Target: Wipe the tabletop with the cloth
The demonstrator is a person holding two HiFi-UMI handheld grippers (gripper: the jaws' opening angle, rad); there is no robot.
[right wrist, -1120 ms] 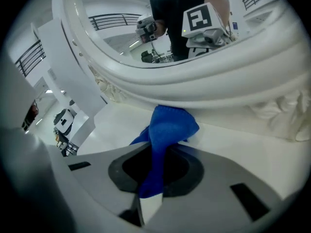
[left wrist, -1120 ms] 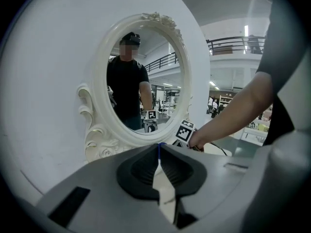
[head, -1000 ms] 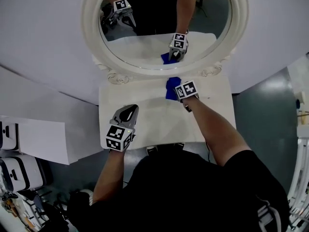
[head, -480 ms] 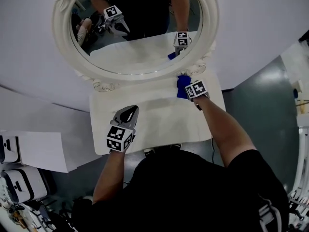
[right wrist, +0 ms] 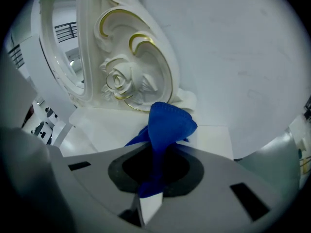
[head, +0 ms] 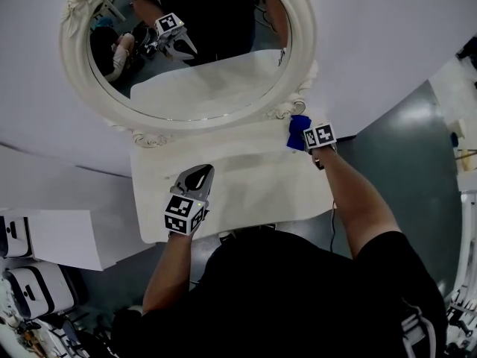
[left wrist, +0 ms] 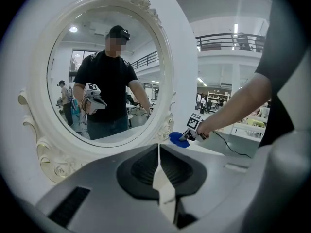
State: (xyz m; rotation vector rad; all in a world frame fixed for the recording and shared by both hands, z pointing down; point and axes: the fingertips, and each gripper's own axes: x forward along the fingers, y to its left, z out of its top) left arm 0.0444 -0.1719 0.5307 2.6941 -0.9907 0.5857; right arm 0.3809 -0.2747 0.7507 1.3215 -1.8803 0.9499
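right gripper [head: 306,139] pinching cloth [head: 297,130], slid from 12 to 2 o'clock corner of tabletop [head: 250,176] | left gripper [head: 198,171] pressed together, unmoved, 7 o'clock

Bunched, crumpled blue cloth [right wrist: 167,125], one end pinched between the closed jaws of the right gripper [right wrist: 148,195], the rest bulging forward in a loose fold. Pressed down on the tabletop [head: 246,177] at its 2 o'clock corner in the head view, just beside the ornate foot of the mirror frame [right wrist: 121,81]. White, smooth, rectangular tabletop, long side running from 9 to 3 o'clock.
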